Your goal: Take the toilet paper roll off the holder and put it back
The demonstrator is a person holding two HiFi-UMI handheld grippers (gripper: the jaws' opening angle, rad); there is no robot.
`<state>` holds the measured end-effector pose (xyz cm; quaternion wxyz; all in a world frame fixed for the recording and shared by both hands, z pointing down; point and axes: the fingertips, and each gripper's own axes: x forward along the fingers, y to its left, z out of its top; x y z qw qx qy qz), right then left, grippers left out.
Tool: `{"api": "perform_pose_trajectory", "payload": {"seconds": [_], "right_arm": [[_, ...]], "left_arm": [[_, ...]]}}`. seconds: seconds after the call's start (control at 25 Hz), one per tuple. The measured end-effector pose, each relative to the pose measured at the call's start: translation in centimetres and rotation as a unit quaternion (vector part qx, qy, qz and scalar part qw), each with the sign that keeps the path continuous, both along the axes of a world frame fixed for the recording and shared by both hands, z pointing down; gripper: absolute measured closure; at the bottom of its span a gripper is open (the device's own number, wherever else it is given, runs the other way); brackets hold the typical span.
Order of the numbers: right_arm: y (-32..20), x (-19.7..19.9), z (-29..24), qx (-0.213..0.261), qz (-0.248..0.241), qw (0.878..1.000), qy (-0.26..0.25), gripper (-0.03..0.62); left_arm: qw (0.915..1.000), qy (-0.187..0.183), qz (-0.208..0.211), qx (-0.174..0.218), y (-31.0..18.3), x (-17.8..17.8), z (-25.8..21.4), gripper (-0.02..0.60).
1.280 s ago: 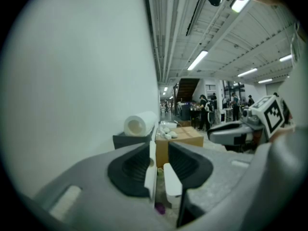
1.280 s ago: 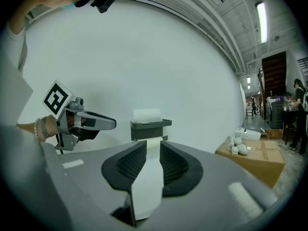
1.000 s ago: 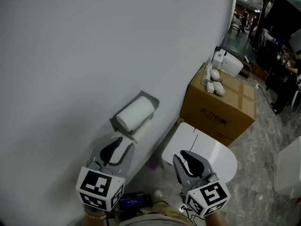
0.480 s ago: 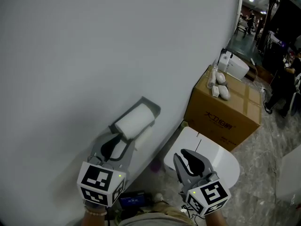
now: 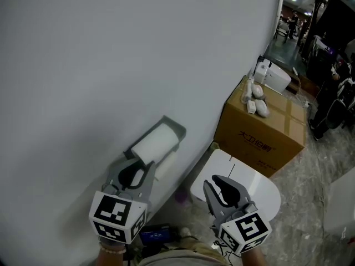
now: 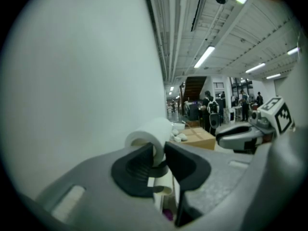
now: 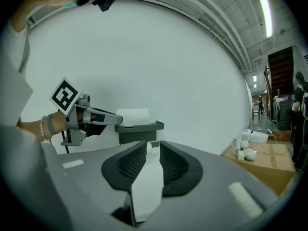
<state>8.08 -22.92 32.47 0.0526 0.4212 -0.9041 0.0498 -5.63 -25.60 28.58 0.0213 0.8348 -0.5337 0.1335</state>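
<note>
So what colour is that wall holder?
The holder is dark grey, clearest in the right gripper view.

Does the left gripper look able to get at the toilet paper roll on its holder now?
Likely yes: the left gripper is at the toilet paper roll, its jaws have just been closing on the roll's near end; the holder leaves that end open.

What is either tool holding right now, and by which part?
The left tool, whose jaws have just been closing, pinches the roll by the wall of its near end, one jaw at the core. The right tool holds nothing.
</note>
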Motion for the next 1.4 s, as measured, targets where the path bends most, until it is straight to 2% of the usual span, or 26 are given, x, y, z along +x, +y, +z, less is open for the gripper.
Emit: {"api": "perform_pose_trajectory", "payload": {"seconds": [0.36, 0.76, 1.0, 1.16, 1.4], "right_arm": [[-0.1, -0.1, -0.2, 0.006, 0.010, 1.000, -0.003, 0.520], [2.4, 0.3, -1.9, 0.028, 0.023, 0.999, -0.005, 0.505], [4.3, 0.8, -2.4, 0.039, 0.038, 0.999, -0.004, 0.468], [6.0, 1.0, -3.2, 0.043, 0.055, 0.998, -0.005, 0.453], [8.0, 2.0, -3.0, 0.046, 0.082, 0.995, -0.011, 0.441]], "left_arm": [[0.9988, 0.011, 0.028, 0.039, -0.1, 0.5, -1.4, 0.526], [0.9924, 0.020, 0.095, 0.076, 2.7, 3.0, -3.9, 0.528], [0.9853, 0.021, 0.151, 0.077, 5.0, 5.3, -3.4, 0.528], [0.9808, 0.033, 0.184, 0.054, 7.2, 6.5, -3.4, 0.528], [0.9699, 0.041, 0.235, 0.047, 9.8, 8.1, -1.9, 0.528]]}}
